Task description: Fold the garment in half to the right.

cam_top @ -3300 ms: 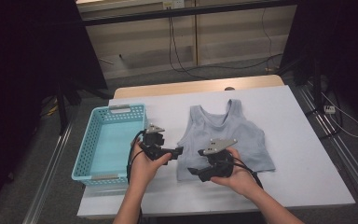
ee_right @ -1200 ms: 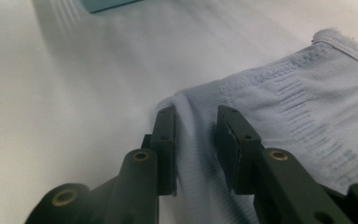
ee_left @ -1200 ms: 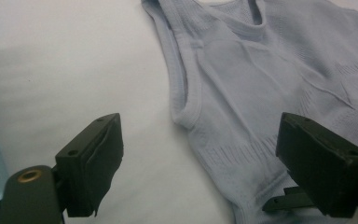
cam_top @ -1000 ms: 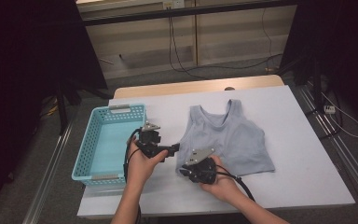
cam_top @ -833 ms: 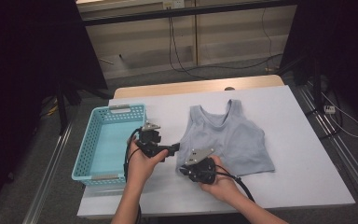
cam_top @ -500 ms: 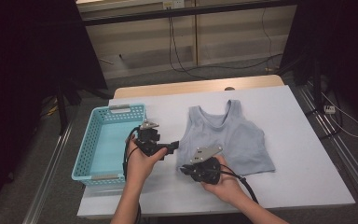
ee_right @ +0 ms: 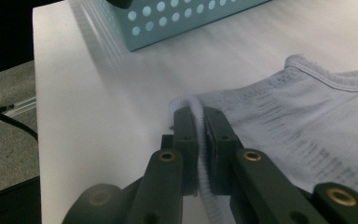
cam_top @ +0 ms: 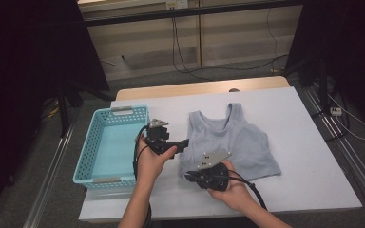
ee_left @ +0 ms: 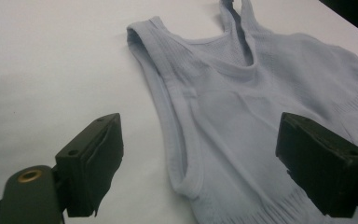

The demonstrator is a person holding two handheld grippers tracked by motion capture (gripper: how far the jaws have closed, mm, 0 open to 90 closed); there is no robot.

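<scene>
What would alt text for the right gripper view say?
Two black jaws of the right gripper are shut on the hem of a pale blue tank top on a white table; a blue perforated basket stands behind.

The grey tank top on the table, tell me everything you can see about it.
The tank top is pale grey-blue ribbed knit with a scooped neck, two shoulder straps and banded hem. It lies flat, face up, on the white table, right of the basket. The right gripper is shut on its hem corner; the open left gripper hovers by its armhole.
</scene>
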